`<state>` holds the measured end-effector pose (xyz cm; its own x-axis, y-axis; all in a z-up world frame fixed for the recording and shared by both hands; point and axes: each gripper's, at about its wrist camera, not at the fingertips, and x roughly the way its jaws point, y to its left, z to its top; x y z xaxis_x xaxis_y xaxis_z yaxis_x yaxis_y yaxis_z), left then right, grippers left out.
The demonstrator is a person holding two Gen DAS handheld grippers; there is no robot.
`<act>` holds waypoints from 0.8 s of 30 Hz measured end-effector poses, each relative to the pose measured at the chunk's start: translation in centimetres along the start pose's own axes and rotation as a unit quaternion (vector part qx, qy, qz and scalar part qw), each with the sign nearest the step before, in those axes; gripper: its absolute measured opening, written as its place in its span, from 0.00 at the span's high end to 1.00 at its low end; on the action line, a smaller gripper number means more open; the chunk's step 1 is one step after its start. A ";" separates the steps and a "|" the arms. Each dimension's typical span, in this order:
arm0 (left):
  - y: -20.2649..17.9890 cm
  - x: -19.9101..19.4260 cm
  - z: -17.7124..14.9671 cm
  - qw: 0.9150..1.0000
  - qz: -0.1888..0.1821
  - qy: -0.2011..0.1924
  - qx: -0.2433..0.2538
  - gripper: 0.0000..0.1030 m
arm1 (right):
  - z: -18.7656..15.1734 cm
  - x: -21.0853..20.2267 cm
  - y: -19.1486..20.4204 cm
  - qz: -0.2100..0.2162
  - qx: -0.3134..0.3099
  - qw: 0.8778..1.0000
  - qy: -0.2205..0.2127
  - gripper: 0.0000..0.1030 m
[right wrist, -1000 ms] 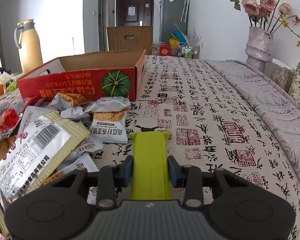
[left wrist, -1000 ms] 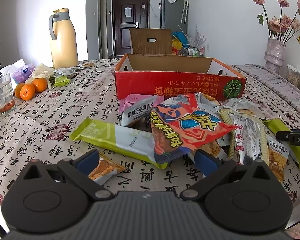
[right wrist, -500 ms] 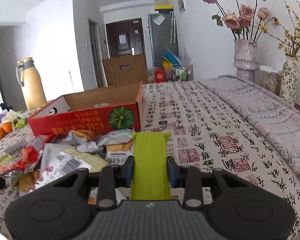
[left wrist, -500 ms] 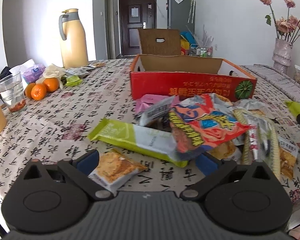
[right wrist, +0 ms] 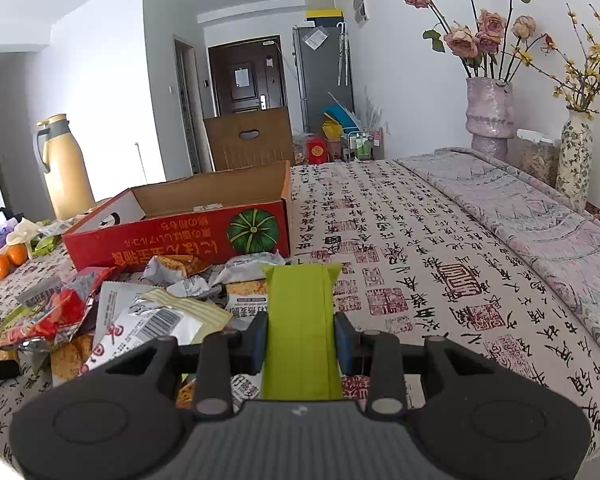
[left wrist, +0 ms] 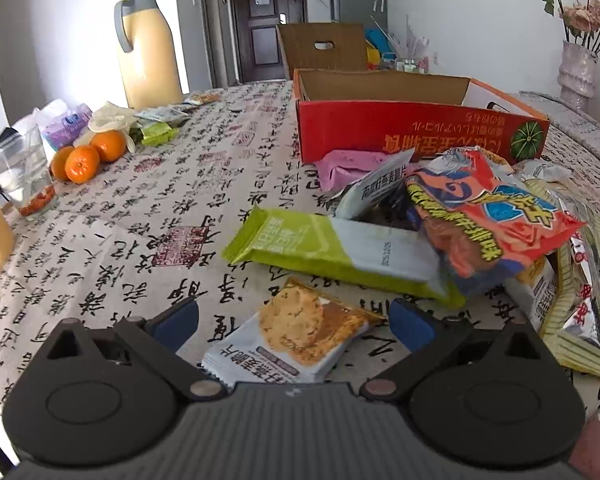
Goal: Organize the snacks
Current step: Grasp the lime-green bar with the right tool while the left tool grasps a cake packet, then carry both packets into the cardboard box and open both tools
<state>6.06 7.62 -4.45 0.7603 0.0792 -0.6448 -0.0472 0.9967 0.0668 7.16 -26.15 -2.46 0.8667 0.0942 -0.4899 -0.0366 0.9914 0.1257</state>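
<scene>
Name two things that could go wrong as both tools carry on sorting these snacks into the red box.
1. The right tool grips the green packet near its middle, so its free end may catch on the red box wall.
2. The left tool is open around the oat biscuit packet, which lies flat on the tablecloth; closing might pinch cloth or push the packet away.

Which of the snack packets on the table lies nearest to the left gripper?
The small white oat-crisp packet with the biscuit picture: it lies alone between the open fingers of the left gripper, while the other packets sit farther off in the pile.
</scene>
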 end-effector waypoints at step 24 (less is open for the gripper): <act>1.1 -3.7 0.5 0.998 -0.029 -0.049 -0.022 0.58 | 0.5 -1.4 1.8 0.013 -0.014 1.000 -0.012 0.68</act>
<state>3.48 8.42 -1.63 0.8227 0.0202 -0.5681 -0.0271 0.9996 -0.0038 6.07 -24.56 -1.14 0.8770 0.1172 -0.4659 -0.0719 0.9909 0.1139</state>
